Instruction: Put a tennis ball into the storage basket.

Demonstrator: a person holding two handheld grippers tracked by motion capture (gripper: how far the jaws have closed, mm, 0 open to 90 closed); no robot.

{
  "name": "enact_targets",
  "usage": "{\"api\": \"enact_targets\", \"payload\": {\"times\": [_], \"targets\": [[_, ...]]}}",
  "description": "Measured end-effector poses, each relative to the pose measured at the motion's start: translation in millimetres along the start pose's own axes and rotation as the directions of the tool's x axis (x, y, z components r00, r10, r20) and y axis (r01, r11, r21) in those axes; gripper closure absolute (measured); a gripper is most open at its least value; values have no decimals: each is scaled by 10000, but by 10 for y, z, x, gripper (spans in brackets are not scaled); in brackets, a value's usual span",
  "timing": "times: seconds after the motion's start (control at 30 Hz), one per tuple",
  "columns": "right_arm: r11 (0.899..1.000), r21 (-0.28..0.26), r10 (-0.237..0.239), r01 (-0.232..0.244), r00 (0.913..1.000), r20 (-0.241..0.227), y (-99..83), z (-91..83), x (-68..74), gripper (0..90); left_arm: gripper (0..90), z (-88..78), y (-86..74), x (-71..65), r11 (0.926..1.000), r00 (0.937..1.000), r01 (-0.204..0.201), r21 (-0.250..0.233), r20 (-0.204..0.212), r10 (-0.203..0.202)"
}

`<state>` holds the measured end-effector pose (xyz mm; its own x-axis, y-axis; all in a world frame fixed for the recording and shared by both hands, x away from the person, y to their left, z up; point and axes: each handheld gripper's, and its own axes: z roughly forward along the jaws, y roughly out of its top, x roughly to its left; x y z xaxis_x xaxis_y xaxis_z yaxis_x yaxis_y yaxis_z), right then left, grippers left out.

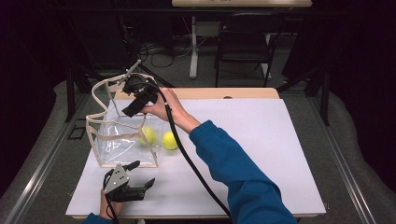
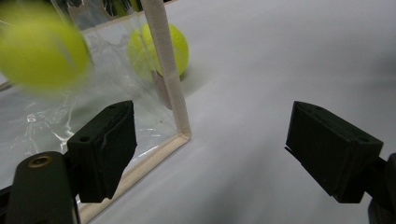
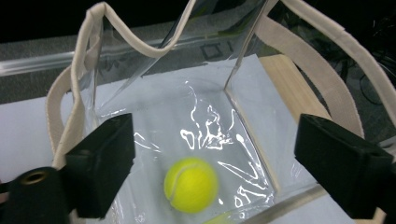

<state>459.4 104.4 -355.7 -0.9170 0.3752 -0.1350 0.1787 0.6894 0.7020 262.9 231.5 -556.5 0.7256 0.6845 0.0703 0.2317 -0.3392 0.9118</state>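
Note:
A clear plastic tote bag point(image 1: 122, 135) with beige trim and handles stands open on the left of the white table point(image 1: 261, 140). One yellow tennis ball point(image 1: 148, 134) lies inside it. A second ball point(image 1: 169, 140) rests on the table just outside its right wall. My right gripper point(image 1: 134, 106) hangs open over the bag's mouth, and its view looks down on the ball point(image 3: 191, 184) on the bag's floor. Near the table's front edge, my left gripper point(image 1: 142, 174) is open and holds nothing. Its view faces the bag's front corner point(image 2: 170, 88), with a blurred ball point(image 2: 42, 44) behind the clear wall.
A black chair point(image 1: 245, 37) and a table leg point(image 1: 193, 46) stand beyond the table's far wooden edge point(image 1: 224, 92). The right gripper's cable point(image 1: 196, 172) trails across the table under the blue sleeve point(image 1: 233, 163). The white surface stretches bare to the right.

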Motion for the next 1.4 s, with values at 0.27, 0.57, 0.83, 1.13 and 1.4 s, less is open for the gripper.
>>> {"api": "enact_targets", "payload": {"times": [0.27,0.57,0.83,1.13,1.4], "targets": [[9935,-1011,482,-524,9979,-433,-142,-291,-130,0,161,5,1,-2,10000,10000,-9,-8,18,9],[9882,-1434,485,-544,9978,-443,-294,-527,-174,0,161,5,2,-7,10000,10000,-25,33,40,25],[9876,-1441,587,-627,9978,-318,-509,-633,-209,0,162,5,3,-6,10000,10000,-72,61,22,71],[9872,-1457,611,-644,9978,-273,-581,-673,-208,0,162,2,-1,-3,10000,10000,-56,37,31,56],[9880,-1426,603,-600,9982,-25,-906,-802,-135,0,161,-5,-5,-7,10000,10000,-28,48,6,28]]}}
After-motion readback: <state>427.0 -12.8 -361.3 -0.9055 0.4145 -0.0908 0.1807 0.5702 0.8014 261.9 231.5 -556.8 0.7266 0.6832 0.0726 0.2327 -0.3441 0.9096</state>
